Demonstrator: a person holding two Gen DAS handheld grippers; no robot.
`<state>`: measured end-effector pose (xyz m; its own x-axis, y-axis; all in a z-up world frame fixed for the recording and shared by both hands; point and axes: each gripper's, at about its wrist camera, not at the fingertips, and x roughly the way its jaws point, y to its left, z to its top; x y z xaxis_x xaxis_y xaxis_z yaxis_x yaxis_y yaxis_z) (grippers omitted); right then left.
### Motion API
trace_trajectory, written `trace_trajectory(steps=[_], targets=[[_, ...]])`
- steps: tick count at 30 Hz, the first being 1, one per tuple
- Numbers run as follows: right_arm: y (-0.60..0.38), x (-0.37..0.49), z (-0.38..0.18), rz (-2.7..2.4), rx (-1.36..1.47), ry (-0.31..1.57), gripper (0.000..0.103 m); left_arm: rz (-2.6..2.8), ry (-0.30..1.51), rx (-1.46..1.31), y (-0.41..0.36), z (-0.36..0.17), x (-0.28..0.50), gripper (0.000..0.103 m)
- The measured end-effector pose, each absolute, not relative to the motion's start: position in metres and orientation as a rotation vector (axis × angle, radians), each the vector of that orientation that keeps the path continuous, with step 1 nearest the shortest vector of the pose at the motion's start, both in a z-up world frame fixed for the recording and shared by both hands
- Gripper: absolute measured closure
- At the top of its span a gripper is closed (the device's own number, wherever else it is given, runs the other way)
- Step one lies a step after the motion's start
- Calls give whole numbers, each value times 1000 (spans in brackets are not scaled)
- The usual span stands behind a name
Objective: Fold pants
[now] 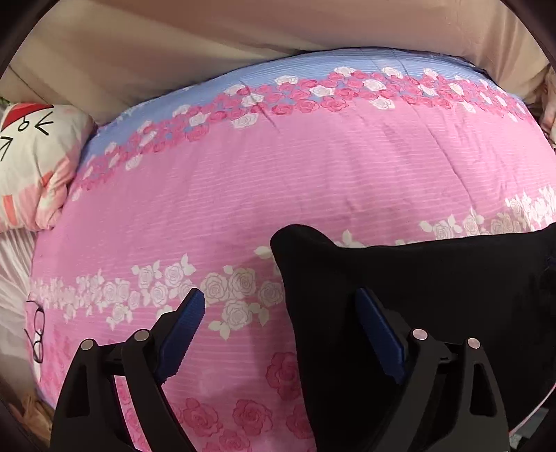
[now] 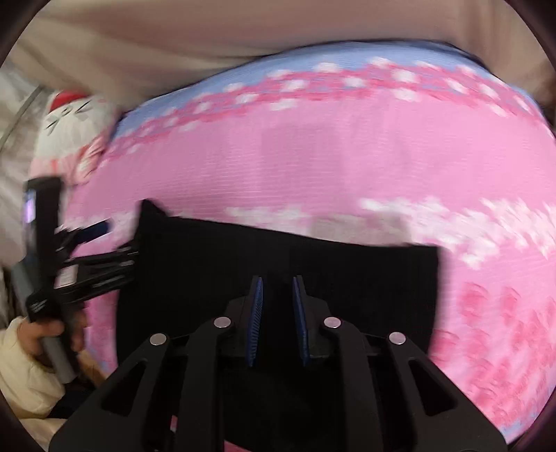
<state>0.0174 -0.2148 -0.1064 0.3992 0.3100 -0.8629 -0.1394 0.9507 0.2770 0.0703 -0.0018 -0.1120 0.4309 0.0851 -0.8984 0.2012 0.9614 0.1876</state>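
Observation:
The black pants lie folded into a flat rectangle on the pink floral bedspread. My left gripper is open wide at the pants' left edge, one finger over the bedspread and one over the black cloth, holding nothing. In the right wrist view the pants lie spread in front of my right gripper. Its jaws stand a narrow gap apart above the cloth, and I cannot see whether cloth is pinched between them. The left gripper shows at the pants' left edge, held by a hand. This view is motion-blurred.
A white cartoon-cat pillow lies at the bed's left side. A pair of glasses lies near the left edge of the bedspread. A beige headboard or wall runs behind the bed.

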Motion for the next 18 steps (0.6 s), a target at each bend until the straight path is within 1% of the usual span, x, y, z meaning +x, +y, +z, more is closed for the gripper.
trace_trajectory(steps=[1,2,3,4,5,7,8,10,11,12,13,15,16,18], targets=[[-206,26,-114,299,134,1144,87,-75,1129,290,-2,-114,73,15],[-207,32,-123,269,106,1164,87,-74,1130,296,-3,-115,73,14],[-216,39,-133,236,121,1176,89,-72,1131,298,-3,-116,74,11],[-236,44,-137,241,242,1169,97,-64,1128,302,-2,-117,75,5],[-252,45,-135,199,309,1164,102,-65,1129,297,1,-118,76,5],[-286,37,-115,114,378,1107,102,-84,1146,268,7,-119,79,5],[-293,33,-107,93,370,1091,96,-94,1154,241,10,-119,80,5],[-300,25,-97,88,317,1085,96,-95,1145,222,13,-116,80,5],[-302,24,-104,91,262,1113,99,-95,1141,217,14,-116,79,5],[-308,24,-116,59,211,1153,99,-92,1138,216,14,-116,78,5],[-325,21,-127,20,253,1168,102,-94,1137,211,14,-116,77,5],[-340,7,-112,-49,355,1106,99,-91,1133,222,11,-112,76,5],[-339,-2,-99,-64,332,1071,94,-85,1133,233,11,-109,75,5],[-327,-15,-83,-1,318,1045,94,-81,1115,233,12,-96,67,6]])
